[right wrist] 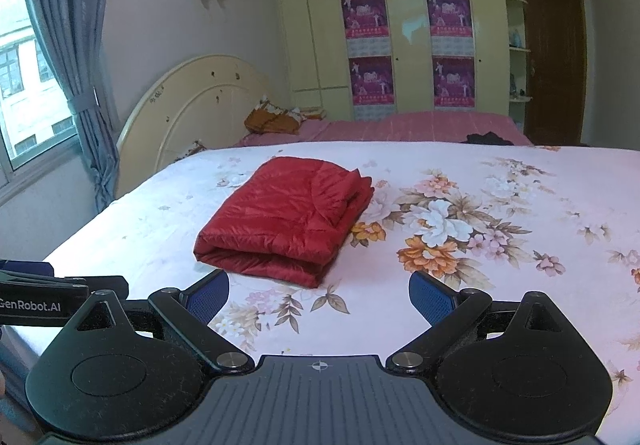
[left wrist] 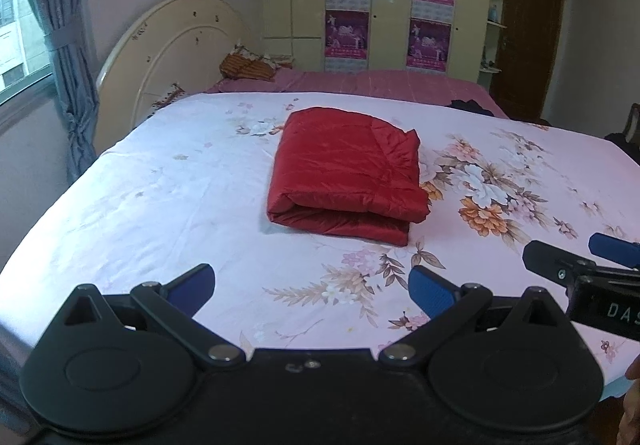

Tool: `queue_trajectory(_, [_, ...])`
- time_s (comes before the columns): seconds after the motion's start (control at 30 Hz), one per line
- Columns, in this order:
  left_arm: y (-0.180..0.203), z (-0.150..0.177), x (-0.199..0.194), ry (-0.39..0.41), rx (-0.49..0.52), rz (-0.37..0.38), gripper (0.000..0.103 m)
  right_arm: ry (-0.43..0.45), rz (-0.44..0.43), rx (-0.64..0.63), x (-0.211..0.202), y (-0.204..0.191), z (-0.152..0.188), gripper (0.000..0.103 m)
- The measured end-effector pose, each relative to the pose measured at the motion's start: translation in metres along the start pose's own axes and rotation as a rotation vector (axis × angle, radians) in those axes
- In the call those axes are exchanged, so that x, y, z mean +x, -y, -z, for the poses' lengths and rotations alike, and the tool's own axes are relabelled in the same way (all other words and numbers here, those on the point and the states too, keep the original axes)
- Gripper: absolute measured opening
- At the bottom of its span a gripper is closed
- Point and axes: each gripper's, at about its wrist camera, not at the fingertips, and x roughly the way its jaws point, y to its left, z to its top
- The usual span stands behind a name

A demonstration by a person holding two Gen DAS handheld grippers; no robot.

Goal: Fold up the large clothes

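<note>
A red jacket [left wrist: 346, 173] lies folded into a thick rectangle on the bed sheet [left wrist: 160, 205], a pale pink cloth printed with large flowers. Seen from the left tongs, the jacket sits at about 12 o'clock, well apart from the fingertips; seen from the right tongs it lies nearer 11 o'clock [right wrist: 286, 219], its rounded fold facing the camera and its looser layered edges at the far right side. A big flower print [right wrist: 436, 233] lies just beside it at 3 o'clock.

The left gripper [left wrist: 311, 285] hangs over the near edge of the bed with its blue pads spread wide, released and holding nothing. The right gripper [right wrist: 319, 291] is likewise spread wide and empty, its pads apart over the flowered cloth just short of the jacket's near fold. In the left view the right tongs also show at 3 o'clock [left wrist: 584, 265], and in the right view the left tongs' black body enters at 9 o'clock.

Beyond the sheet, at 12 o'clock, a pink striped blanket [right wrist: 420, 125] covers the far part of the bed, with an orange patterned cloth [right wrist: 276, 119] by the cream headboard [right wrist: 192, 105]. A dark heap [right wrist: 488, 138] lies on the blanket at 1 o'clock; it may be clothing, but it is too small to tell. A wardrobe [right wrist: 408, 45] with purple posters stands behind, and a blue curtain [right wrist: 76, 65] hangs at 10 o'clock.
</note>
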Motion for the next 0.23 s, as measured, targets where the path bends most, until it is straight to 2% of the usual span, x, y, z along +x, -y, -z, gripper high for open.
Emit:
queue_trajectory(0.13, [-0.005,0.000,0.009,0.057,-0.021,0.032,0.099,-0.019,0.011,0.006,0.011,0.002,0.000,0.096])
queue_trajectory(0.23, [-0.011,-0.010,0.029,0.030,-0.029,0.018,0.103,-0.036,0.027,0.018,0.021,0.007,0.001,0.096])
